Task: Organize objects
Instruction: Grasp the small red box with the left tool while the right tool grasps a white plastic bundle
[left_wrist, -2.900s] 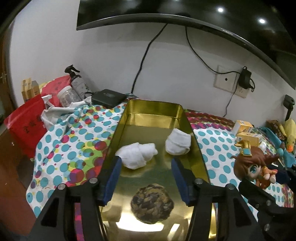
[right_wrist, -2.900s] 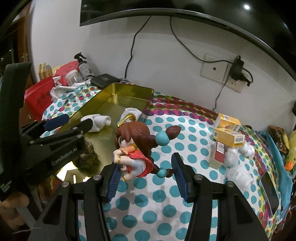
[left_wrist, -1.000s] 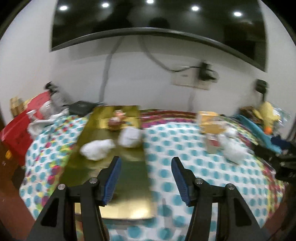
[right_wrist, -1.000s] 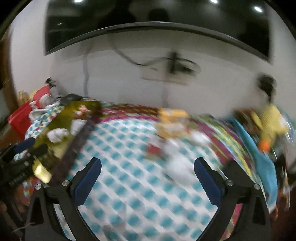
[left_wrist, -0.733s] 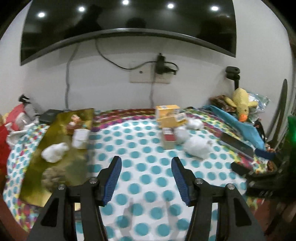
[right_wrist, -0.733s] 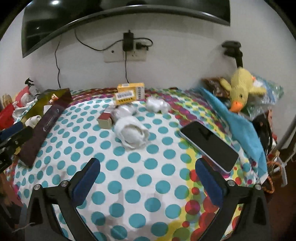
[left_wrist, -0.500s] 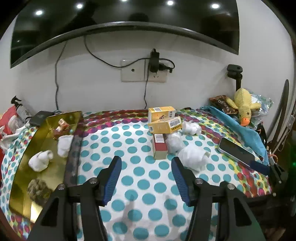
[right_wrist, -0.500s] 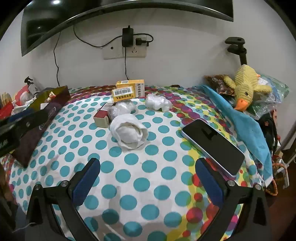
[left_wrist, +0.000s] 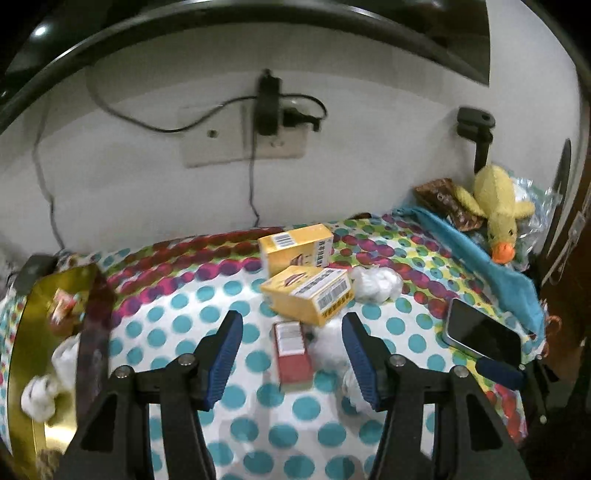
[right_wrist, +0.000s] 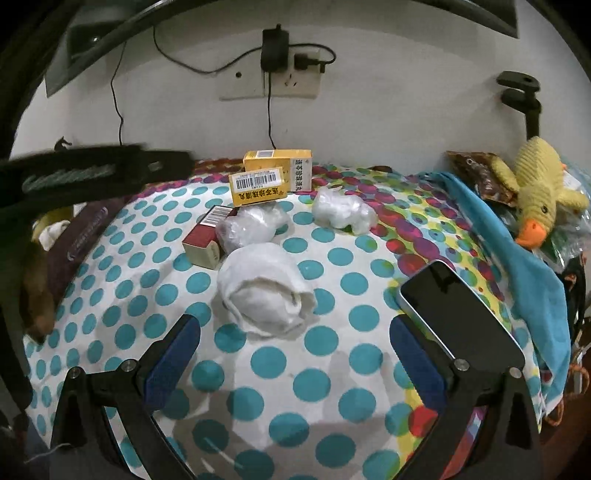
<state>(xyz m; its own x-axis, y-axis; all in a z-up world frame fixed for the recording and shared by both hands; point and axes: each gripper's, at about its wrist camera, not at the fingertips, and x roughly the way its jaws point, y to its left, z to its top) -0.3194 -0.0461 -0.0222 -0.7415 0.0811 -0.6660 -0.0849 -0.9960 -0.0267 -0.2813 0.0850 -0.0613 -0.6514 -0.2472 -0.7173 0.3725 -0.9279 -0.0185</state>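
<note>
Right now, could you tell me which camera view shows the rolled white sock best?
The right wrist view: the rolled white sock lies whole, sharp and unobstructed just ahead of the open jaws. In the left wrist view only blurred white patches of it show, mostly hidden behind one blue pad.

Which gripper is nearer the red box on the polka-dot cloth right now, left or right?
Left. The left gripper is open with the red box lying between its fingers, just ahead. The right gripper, also open, faces the rolled white sock; the red box lies beyond it, to its left.
</note>
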